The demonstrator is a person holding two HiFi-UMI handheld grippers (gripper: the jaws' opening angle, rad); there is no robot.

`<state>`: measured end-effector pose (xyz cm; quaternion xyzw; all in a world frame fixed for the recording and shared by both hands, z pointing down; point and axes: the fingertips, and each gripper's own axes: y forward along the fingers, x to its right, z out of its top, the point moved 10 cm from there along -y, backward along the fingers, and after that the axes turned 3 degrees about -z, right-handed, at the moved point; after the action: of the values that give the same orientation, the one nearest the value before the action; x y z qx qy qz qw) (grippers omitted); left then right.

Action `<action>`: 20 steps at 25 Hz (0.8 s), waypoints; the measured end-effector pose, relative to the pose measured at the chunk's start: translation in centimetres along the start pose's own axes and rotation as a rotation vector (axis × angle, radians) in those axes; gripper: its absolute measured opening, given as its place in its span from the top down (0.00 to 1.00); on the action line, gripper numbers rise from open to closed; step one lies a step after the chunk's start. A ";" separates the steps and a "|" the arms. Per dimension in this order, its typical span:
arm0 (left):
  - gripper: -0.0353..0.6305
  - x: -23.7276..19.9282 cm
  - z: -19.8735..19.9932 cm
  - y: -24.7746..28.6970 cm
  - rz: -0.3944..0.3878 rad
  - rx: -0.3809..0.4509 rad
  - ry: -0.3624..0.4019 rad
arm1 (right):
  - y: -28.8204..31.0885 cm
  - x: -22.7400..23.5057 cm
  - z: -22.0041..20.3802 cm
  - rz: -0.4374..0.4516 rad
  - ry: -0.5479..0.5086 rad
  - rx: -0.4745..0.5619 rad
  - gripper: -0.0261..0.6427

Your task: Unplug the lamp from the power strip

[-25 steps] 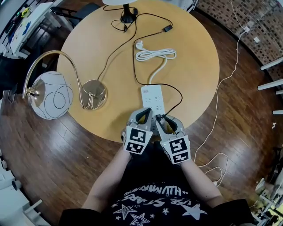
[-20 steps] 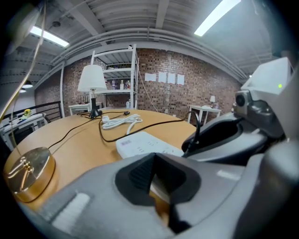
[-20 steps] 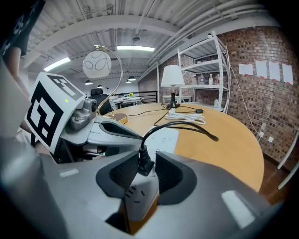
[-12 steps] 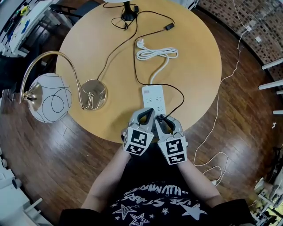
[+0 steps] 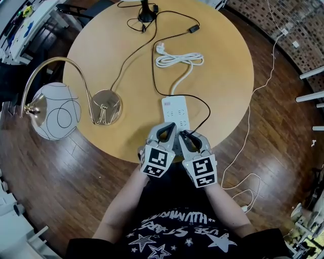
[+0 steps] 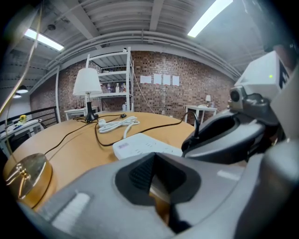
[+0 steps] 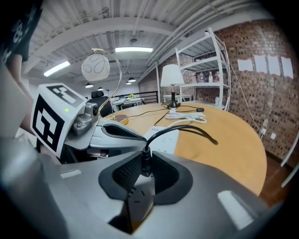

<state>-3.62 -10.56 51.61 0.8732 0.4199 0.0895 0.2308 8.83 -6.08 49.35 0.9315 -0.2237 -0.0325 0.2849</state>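
Note:
A white power strip (image 5: 175, 112) lies on the round wooden table (image 5: 223, 76), its near end between my two grippers. The lamp's black plug (image 7: 144, 158) stands in the strip's near end, and its black cord (image 5: 204, 105) loops away toward the far lamp. My right gripper (image 5: 186, 137) (image 7: 144, 170) has just been closing and its ribbed pads now press on the plug. Beside it on the left, my left gripper (image 5: 164, 132) (image 6: 152, 179) is shut on the strip's near end, where a white edge shows between its pads.
A black-stemmed lamp with a white shade (image 5: 146, 12) stands at the table's far edge. A gold arc lamp with a glass globe (image 5: 53, 111) overhangs the left rim. The strip's coiled white cord (image 5: 178, 60) lies mid-table. The table's front edge runs just under the grippers.
The right gripper's jaws have drawn in around the black plug. Both hands have kept their place at the strip's near end.

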 end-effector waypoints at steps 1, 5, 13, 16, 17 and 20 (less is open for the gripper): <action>0.94 0.0 0.0 0.0 0.003 -0.001 0.000 | -0.1 -0.3 0.2 -0.016 -0.017 0.006 0.86; 0.94 0.1 0.0 0.0 0.011 0.007 -0.004 | -0.2 -0.6 0.1 -0.032 -0.037 0.040 0.86; 0.94 0.2 0.0 0.1 0.016 0.000 0.021 | -0.2 -0.7 0.0 -0.022 -0.065 0.054 0.87; 0.94 0.3 -0.1 0.1 0.021 -0.004 0.023 | -0.2 -0.6 -0.1 -0.024 -0.040 0.055 0.87; 0.94 0.3 -0.1 0.1 0.022 -0.006 0.023 | -0.3 -0.6 -0.1 -0.026 -0.031 0.059 0.87; 0.94 0.4 0.0 0.2 0.021 -0.014 0.024 | -0.4 -0.5 -0.2 -0.035 -0.022 0.072 0.87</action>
<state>-3.26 -10.36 51.64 0.8747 0.4130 0.1051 0.2309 8.55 -5.44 49.21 0.9445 -0.2116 -0.0398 0.2482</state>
